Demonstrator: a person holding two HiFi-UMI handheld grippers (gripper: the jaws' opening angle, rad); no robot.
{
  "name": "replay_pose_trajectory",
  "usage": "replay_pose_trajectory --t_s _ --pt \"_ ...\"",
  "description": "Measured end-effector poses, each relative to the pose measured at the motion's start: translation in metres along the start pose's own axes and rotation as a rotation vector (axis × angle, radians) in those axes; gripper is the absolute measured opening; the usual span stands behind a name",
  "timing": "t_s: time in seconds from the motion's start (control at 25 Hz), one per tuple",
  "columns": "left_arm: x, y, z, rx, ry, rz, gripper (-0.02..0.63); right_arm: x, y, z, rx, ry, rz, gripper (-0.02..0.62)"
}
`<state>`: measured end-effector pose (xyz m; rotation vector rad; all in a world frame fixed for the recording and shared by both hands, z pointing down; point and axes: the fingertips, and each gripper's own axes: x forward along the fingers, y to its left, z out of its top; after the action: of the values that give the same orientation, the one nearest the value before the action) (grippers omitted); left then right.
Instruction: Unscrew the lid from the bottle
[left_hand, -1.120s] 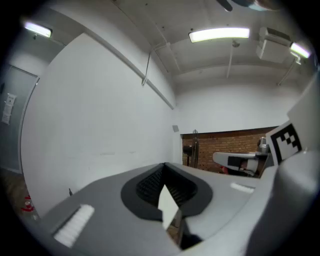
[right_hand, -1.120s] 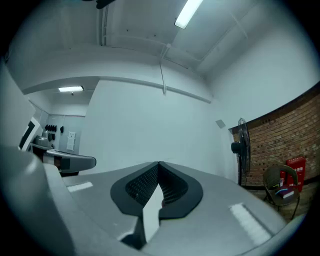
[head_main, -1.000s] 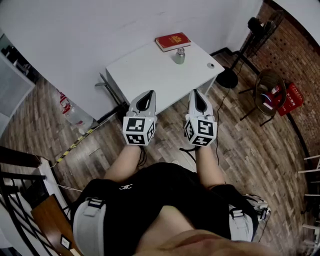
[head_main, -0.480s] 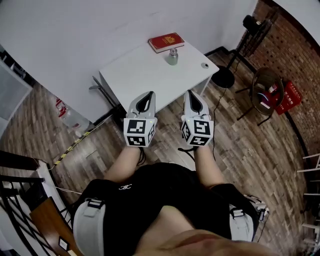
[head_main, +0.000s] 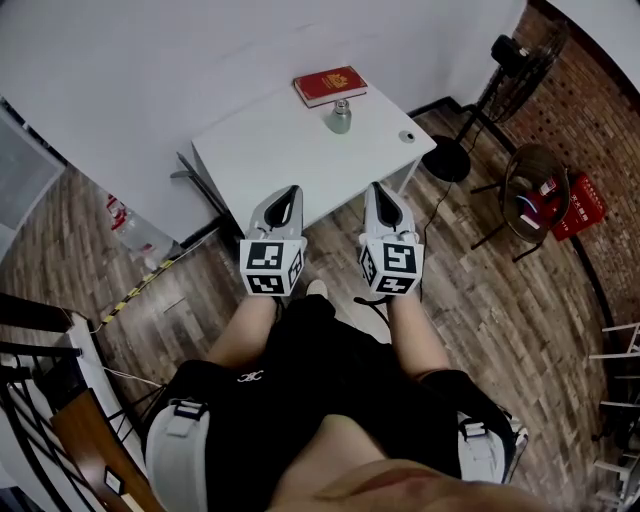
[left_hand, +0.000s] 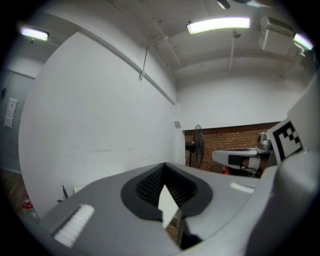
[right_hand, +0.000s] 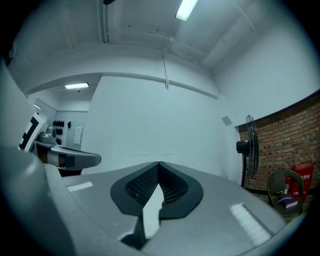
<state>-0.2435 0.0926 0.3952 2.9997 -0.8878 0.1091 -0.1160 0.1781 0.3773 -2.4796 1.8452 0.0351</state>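
Head view, left to right.

- Wood-plank floor (head_main: 90, 270) – covers the lower left. Yellow-black tape strip (head_main: 140, 290) lies on it.
- Left gripper (head_main: 291, 190) – held in front of the person's lap and pointing towards the table. Its own view shows the jaws pressed together at the tips (left_hand: 164, 166) with nothing between them, only white wall beyond. Closed as in the earlier frames; its marker cube (head_main: 270, 268) sits a little lower and further left than a second ago.
- White table (head_main: 270, 160) – stands against the white wall. It has slid left in the picture since a second ago.
- Red book (head_main: 330, 85) – lies at the table's far edge.
- Bottle (head_main: 341, 118) – upright on the table just in front of the book, lid (head_main: 342, 104) on, well apart from both grippers. It has shifted left with the table.
- Right gripper (head_main: 378, 187) – beside the left one and parallel to it. Jaws closed and empty in its own view (right_hand: 158, 164), unchanged.
- Small round object (head_main: 407, 137) – near the table's right corner; too small to identify.
- Standing fan (head_main: 508, 50) – its round base (head_main: 451, 160) is on the floor right of the table.
- Brick wall (head_main: 600, 110) – at far right, with a red crate (head_main: 580, 200) at its foot.
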Motion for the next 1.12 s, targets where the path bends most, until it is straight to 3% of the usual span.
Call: replay_pose_trajectory --t_s 0.52,0.8,0.92,1.12 --pt "0.109 -0.005 -0.006 -0.020 -0.017 -0.049 0.054 0.073 -0.060 -0.018 -0.013 0.014 -0.002 0.003" --pt "0.206 0.006 -0.004 -0.045 -0.004 -0.050 0.054 0.154 -0.111 -0.022 -0.007 0.025 0.011 0.003" --pt "0.250 0.019 0.009 -0.014 -0.021 -0.024 0.054 0.199 -0.130 -0.017 -0.011 0.023 0.039 0.003" --pt "0.318 0.048 0.015 -0.044 -0.018 0.031 0.054 0.277 -0.155 -0.013 -0.034 0.024 0.101 0.003"
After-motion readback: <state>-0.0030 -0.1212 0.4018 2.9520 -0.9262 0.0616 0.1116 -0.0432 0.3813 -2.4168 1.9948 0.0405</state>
